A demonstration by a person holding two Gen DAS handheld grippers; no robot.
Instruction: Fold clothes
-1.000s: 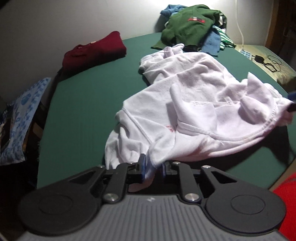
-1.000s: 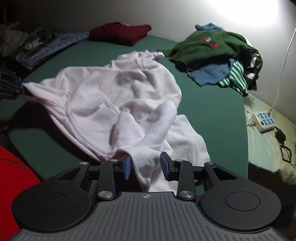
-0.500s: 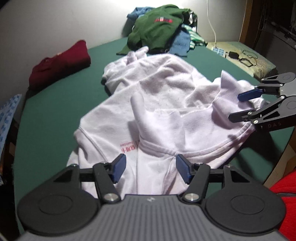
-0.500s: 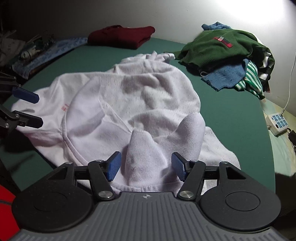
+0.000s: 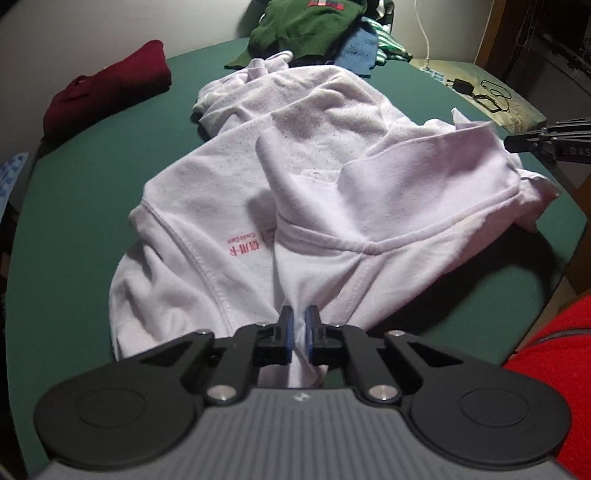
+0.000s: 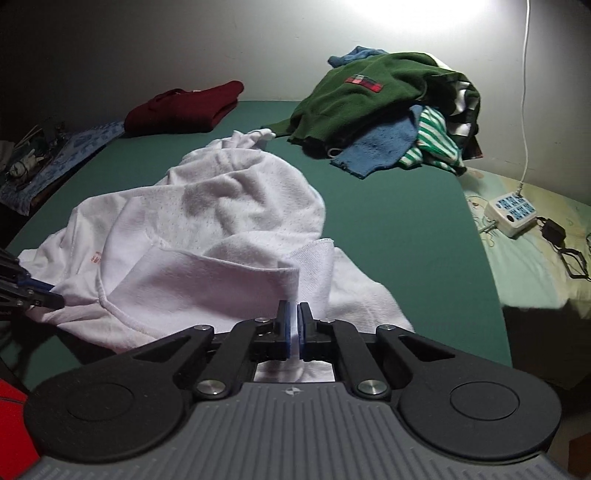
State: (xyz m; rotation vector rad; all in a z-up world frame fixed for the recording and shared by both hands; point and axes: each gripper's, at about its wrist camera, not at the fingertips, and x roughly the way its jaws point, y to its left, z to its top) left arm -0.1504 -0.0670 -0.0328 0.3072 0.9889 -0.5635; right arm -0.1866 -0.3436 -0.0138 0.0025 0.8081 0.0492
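A rumpled white sweatshirt with small red print lies spread on the green table. My left gripper is shut on a fold of its near hem, white cloth pinched between the blue pads. My right gripper is shut on another edge of the same sweatshirt. Each gripper also shows in the other's view: the right one at the sweatshirt's right end, the left one at its left end.
A folded dark red garment lies at the table's far left. A heap of green, blue and striped clothes sits at the back. A power strip with cables rests on a side surface. Red cloth is near me.
Both grippers, open half a second ago around folds of the sweatshirt, have closed on the cloth. Both views have moved lower and closer to the garment.
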